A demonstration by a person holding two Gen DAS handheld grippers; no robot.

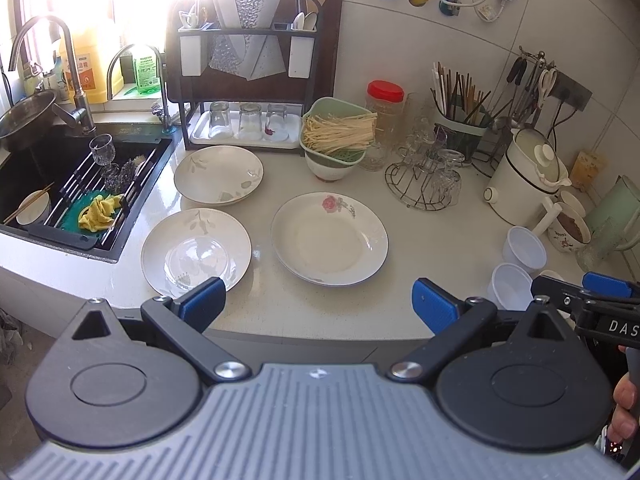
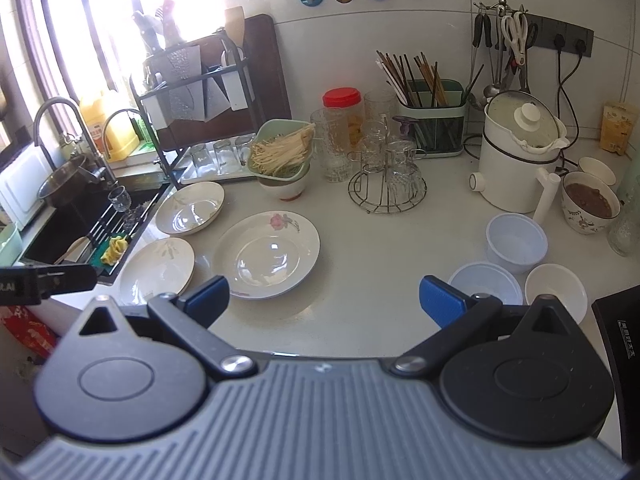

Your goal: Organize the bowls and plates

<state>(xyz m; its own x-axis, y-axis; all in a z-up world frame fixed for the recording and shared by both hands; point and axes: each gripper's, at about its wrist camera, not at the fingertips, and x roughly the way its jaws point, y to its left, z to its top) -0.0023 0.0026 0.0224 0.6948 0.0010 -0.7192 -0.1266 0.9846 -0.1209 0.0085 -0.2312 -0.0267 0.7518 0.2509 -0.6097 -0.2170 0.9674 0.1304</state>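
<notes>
Three white plates lie apart on the white counter (image 1: pixel 420 240): a rose-patterned plate (image 1: pixel 329 239) (image 2: pixel 267 253) in the middle, a leaf-patterned plate (image 1: pixel 195 251) (image 2: pixel 157 267) near the front left, and another leaf-patterned plate (image 1: pixel 218 174) (image 2: pixel 189 207) behind it. Three small white bowls (image 2: pixel 516 242) (image 2: pixel 485 283) (image 2: pixel 556 290) sit apart at the right; two of them (image 1: pixel 524 249) (image 1: pixel 509 285) show in the left wrist view. My left gripper (image 1: pixel 318 306) hangs open over the counter's front edge, holding nothing. My right gripper (image 2: pixel 324 300) is open too, with nothing between its fingers, just left of the bowls.
A black sink (image 1: pixel 68 188) with a drying rack, glass and yellow cloth lies at the left. A dish rack (image 1: pixel 248 64), a green strainer of noodles (image 1: pixel 338 130), a glass stand (image 1: pixel 426 176), a chopstick holder (image 2: pixel 432 116), a white cooker (image 2: pixel 516 156) and a filled cup (image 2: pixel 590 200) line the back.
</notes>
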